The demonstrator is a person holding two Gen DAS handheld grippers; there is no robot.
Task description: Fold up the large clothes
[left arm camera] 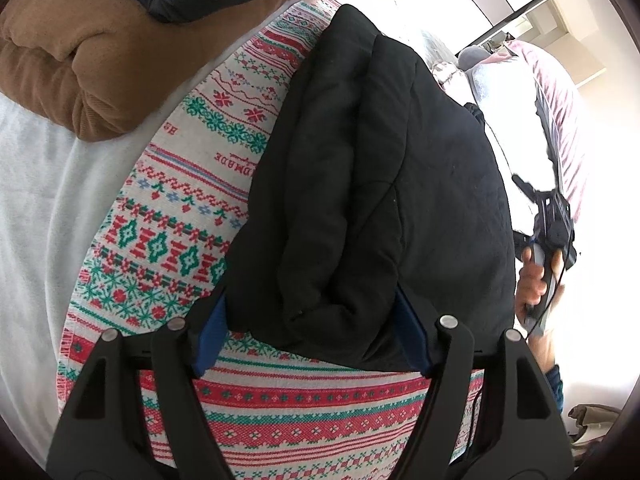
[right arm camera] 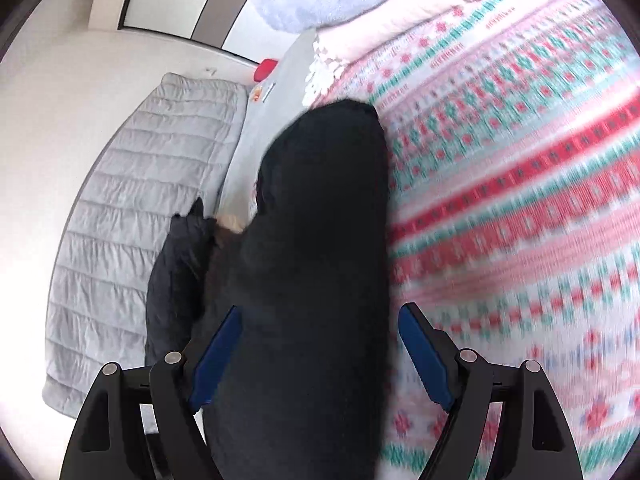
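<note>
black garment (left arm camera: pixel 360 200), bulky and already doubled into a thick bundle, lies on the red, green and white patterned cloth (left arm camera: pixel 180 208). in the left wrist view, the left gripper (left arm camera: pixel 312 328) has its blue pads spread wide around the bundle's near end, touching or nearly touching each side; whether it truly grips is hard to tell. a good fold likely needs the pads to close on all layers at once, so none slips out. a brown folded garment (left arm camera: pixel 68 60) sits near on the white sheet (left arm camera: pixel 32 200), well apart from the bundle, leaving free cloth between. the right gripper (left arm camera: pixel 548 216) shows at the bundle's far side, held in a hand (left arm camera: pixel 534 280).

in the right wrist view, blurred, the right gripper (right arm camera: pixel 320 352) stands wide open, the black garment (right arm camera: pixel 320 240) between its pads, one pad seemingly clear of it. a grey quilted piece (right arm camera: pixel 140 200) lies beyond the bundle's left edge; the patterned cloth (right arm camera: pixel 520 220) on the right offers open room.
</note>
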